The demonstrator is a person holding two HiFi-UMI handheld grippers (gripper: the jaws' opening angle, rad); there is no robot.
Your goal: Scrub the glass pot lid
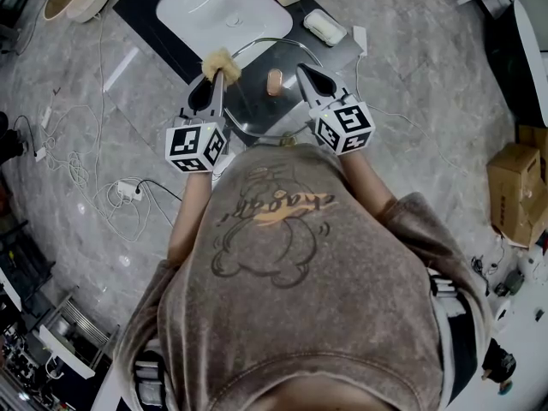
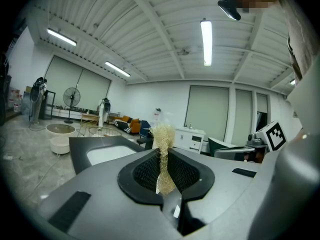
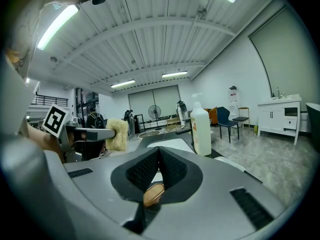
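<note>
The glass pot lid [image 1: 257,114], with a wooden knob [image 1: 274,81], is held tilted in front of the person's chest, over the dark counter. My right gripper [image 1: 301,68] is shut on the lid's right rim. In the right gripper view the knob [image 3: 153,194] shows just below the closed jaws of the right gripper [image 3: 159,151]. My left gripper [image 1: 219,75] is shut on a yellowish fibrous scrubber [image 1: 222,62], which sits at the lid's upper left rim. In the left gripper view the scrubber [image 2: 163,139] sticks up from between that gripper's [image 2: 162,154] jaws.
A white basin [image 1: 224,11] is set in the dark counter [image 1: 141,2] ahead. A soap bar in a dish [image 1: 324,26] and a white bottle [image 3: 201,126] stand at its right. Cables and a power strip [image 1: 128,189] lie on the floor at left; cardboard boxes [image 1: 518,187] stand at right.
</note>
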